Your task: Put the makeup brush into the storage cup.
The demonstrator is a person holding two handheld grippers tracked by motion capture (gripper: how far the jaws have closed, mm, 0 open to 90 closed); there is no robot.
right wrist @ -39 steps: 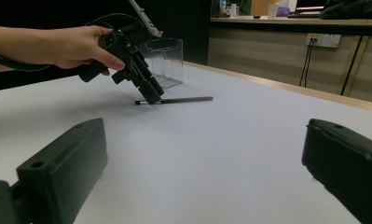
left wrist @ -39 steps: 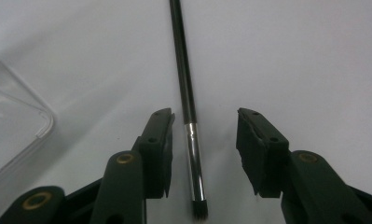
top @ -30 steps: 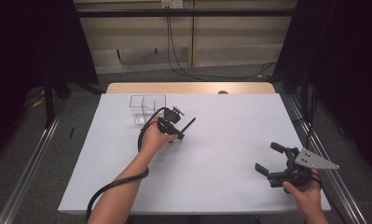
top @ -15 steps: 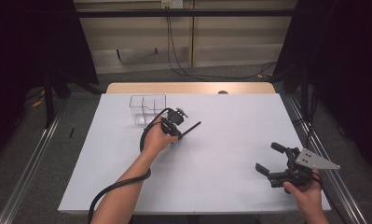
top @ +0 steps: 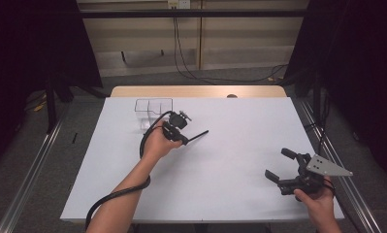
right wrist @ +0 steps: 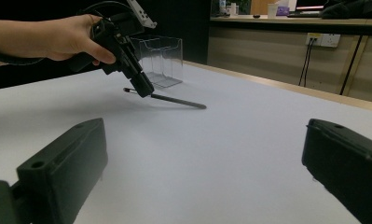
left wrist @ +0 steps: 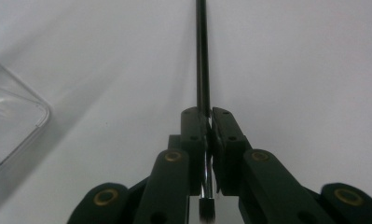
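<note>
The left gripper (top: 184, 138) is clamped near one end of a thin black pen (top: 197, 134), likely light, stiff and slippery, lifted near the table's (top: 239, 145) far-left corner.

Lighting even from overhead; white table (top: 230, 145) bright, surroundings dark, corners near black in high view. Soft shadows only: faint one under pen (right wrist: 176, 100) in right gripper view. Left gripper view: greyish, vignetted, near jaws soft, box (left wrist: 11, 126) edge blurred. No strong glare. Pics slightly soft, low res.
</note>
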